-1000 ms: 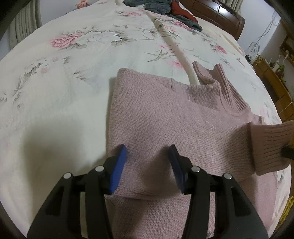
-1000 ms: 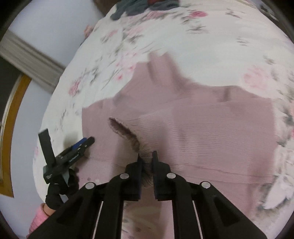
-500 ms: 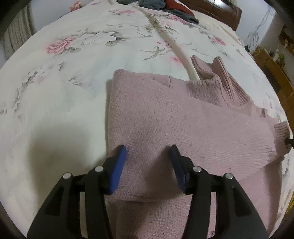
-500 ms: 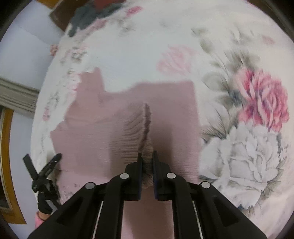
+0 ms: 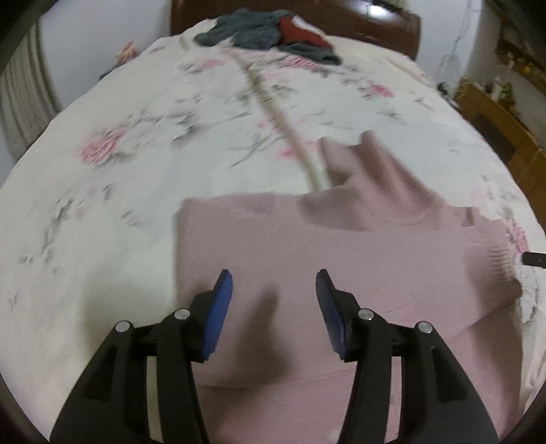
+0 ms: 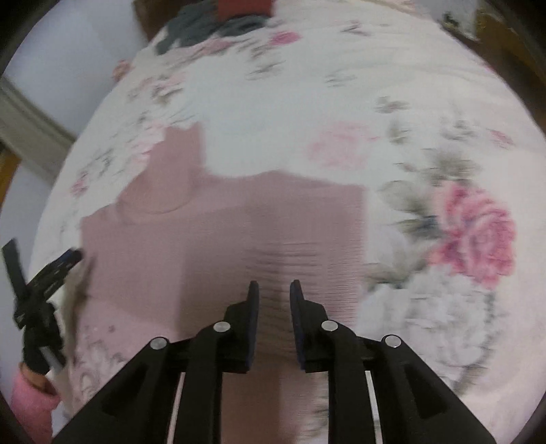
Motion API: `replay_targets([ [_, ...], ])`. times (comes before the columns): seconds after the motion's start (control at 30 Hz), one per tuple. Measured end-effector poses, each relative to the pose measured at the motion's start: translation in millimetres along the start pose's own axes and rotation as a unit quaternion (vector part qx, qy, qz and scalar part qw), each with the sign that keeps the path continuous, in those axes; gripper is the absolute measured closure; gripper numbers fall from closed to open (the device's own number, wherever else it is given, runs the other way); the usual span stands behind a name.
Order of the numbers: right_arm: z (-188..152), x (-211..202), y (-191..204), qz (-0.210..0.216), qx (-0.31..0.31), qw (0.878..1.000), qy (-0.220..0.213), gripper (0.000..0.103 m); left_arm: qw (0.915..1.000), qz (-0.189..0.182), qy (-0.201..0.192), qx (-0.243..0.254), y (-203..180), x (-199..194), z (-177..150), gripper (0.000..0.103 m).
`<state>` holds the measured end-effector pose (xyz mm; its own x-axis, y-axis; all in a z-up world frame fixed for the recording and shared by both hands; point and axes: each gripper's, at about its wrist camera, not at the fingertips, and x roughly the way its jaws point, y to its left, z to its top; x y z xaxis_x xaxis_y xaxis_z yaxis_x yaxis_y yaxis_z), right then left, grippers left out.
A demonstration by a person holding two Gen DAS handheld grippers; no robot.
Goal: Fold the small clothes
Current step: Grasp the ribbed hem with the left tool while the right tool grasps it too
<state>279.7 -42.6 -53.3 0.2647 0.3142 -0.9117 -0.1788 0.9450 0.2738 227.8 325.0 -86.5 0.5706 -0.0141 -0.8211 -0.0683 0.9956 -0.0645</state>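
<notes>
A pink knitted turtleneck sweater (image 5: 307, 246) lies flat on the flowered bedspread, with one sleeve folded across its body and the ribbed cuff (image 5: 498, 263) at its right edge. My left gripper (image 5: 273, 290) hovers open over the sweater's lower left part, nothing between its blue pads. In the right wrist view the same sweater (image 6: 191, 246) fills the middle, the ribbed cuff (image 6: 307, 259) lying just ahead of my right gripper (image 6: 273, 290), which is open with a narrow gap and holds nothing. The left gripper (image 6: 73, 255) shows at the sweater's left edge there.
A pile of grey and red clothes (image 5: 269, 30) lies at the head of the bed by the dark wooden headboard (image 5: 375, 24). A wooden cabinet (image 5: 501, 126) stands to the right of the bed. A pink sleeve (image 6: 27, 396) shows at the lower left.
The right gripper has opened and let go of the sleeve cuff, which now lies flat on the sweater. The left gripper has drawn back and risen slightly, still open.
</notes>
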Motion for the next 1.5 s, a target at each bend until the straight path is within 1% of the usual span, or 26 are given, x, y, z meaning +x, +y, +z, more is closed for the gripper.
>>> replay_targets([
  [0.1,-2.3,16.8,5.7,0.006,-0.005,1.0,0.014,0.083,0.9996,-0.008,0.024,0.008,-11.7,18.2,-3.9,0.05],
  [0.2,-6.5,32.5,-4.0,-0.002,0.006,1.0,0.026,0.084,0.9986,-0.001,0.052,0.002,-6.3,40.8,-13.1,0.051],
  [0.27,-11.6,40.2,-13.7,0.006,0.019,0.999,0.034,0.087,0.9988,-0.007,0.048,0.006,-3.2,44.8,-17.6,0.051],
  [0.37,-13.5,43.8,-22.8,0.028,0.03,0.999,0.034,0.088,0.9988,-0.004,0.046,0.017,-5.3,45.9,-18.1,0.049],
  [0.53,-9.0,42.9,-15.4,0.014,0.009,0.999,0.045,0.086,0.998,-0.002,0.054,0.034,-8.4,44.8,-15.2,0.046],
  [0.63,-3.2,38.4,-8.8,0.008,0.001,0.999,0.045,0.085,0.9981,-0.009,0.056,0.025,-7.5,39.0,-5.8,0.046],
  [0.67,2.3,34.4,-4.6,0.018,-0.002,0.999,0.036,0.083,0.9984,-0.013,0.05,0.022,-7.5,35.7,-0.6,0.046],
  [0.73,16.1,29.6,3.1,0.033,-0.012,0.999,0.015,0.08,0.9994,-0.017,0.022,0.019,-8.5,27.3,17.9,0.046],
  [0.77,28.8,27.1,8.9,0.042,-0.015,0.999,-0.001,0.072,0.9997,-0.019,0.009,0.014,-9.3,26.9,33.0,0.042],
  [0.8,37.8,26.8,12.0,0.049,-0.013,0.999,-0.011,0.06,0.9997,-0.023,0.005,0.007,-10.4,30.2,44.5,0.04],
  [0.83,50.4,28.7,16.7,0.064,-0.01,0.998,-0.019,0.056,0.9996,-0.029,0.006,0.001,-11.4,35.0,52.6,0.04],
  [0.87,64.1,33.1,21.5,0.079,-0.007,0.997,-0.023,0.055,0.9991,-0.039,0.012,-0.007,-13.1,42.7,61.7,0.04],
  [0.9,74.5,36.6,24.1,0.088,-0.004,0.996,-0.024,0.055,0.9978,-0.058,0.025,-0.021,-14.5,57.5,74.6,0.04],
  [0.93,87.0,43.3,28.4,0.099,-0.002,0.995,-0.023,0.055,0.9968,-0.068,0.031,-0.028,-15.3,65.4,79.6,0.04],
  [0.97,95.5,48.5,31.1,0.106,-0.003,0.994,-0.02,0.055,0.9948,-0.083,0.046,-0.039,-16.9,80.7,88.2,0.04],
  [1.0,108.3,59.8,37.9,0.11,-0.007,0.994,-0.018,0.055,0.9937,-0.088,0.053,-0.045,-18.7,90.1,93.0,0.04],
  [1.07,127.9,79.9,46.3,0.105,-0.017,0.994,-0.01,0.055,0.9927,-0.093,0.061,-0.048,-23.7,107.4,102.0,0.04],
  [1.13,142.8,100.3,51.7,0.107,-0.018,0.994,-0.002,0.055,0.9936,-0.085,0.062,-0.041,-31.1,124.8,112.8,0.04],
  [1.23,158.0,126.3,55.3,0.124,-0.009,0.992,0.004,0.054,0.993,-0.092,0.061,-0.04,-37.7,142.0,123.4,0.04],
  [1.27,161.4,135.2,57.8,0.134,-0.008,0.991,0.008,0.051,0.9923,-0.101,0.059,-0.039,-40.3,145.9,125.8,0.04],
  [1.3,164.9,141.1,60.9,0.132,-0.008,0.991,0.011,0.05,0.9917,-0.109,0.058,-0.033,-44.3,149.9,128.1,0.04],
  [1.37,169.8,153.1,64.7,0.125,-0.007,0.992,0.014,0.048,0.9913,-0.111,0.065,-0.028,-48.4,158.6,129.6,0.04],
  [1.4,171.5,158.4,66.9,0.128,-0.006,0.992,0.012,0.048,0.991,-0.113,0.065,-0.031,-47.1,161.1,129.6,0.043],
  [1.43,172.1,160.0,68.3,0.13,-0.005,0.992,0.011,0.052,0.9906,-0.116,0.063,-0.035,-45.9,162.4,129.4,0.047],
  [1.47,172.5,161.4,70.1,0.132,-0.007,0.991,0.011,0.07,0.9889,-0.127,0.065,-0.04,-45.1,164.5,129.2,0.068],
  [1.5,172.9,163.1,71.7,0.135,-0.009,0.991,0.014,0.091,0.986,-0.141,0.072,-0.051,-43.8,166.8,127.7,0.087],
])
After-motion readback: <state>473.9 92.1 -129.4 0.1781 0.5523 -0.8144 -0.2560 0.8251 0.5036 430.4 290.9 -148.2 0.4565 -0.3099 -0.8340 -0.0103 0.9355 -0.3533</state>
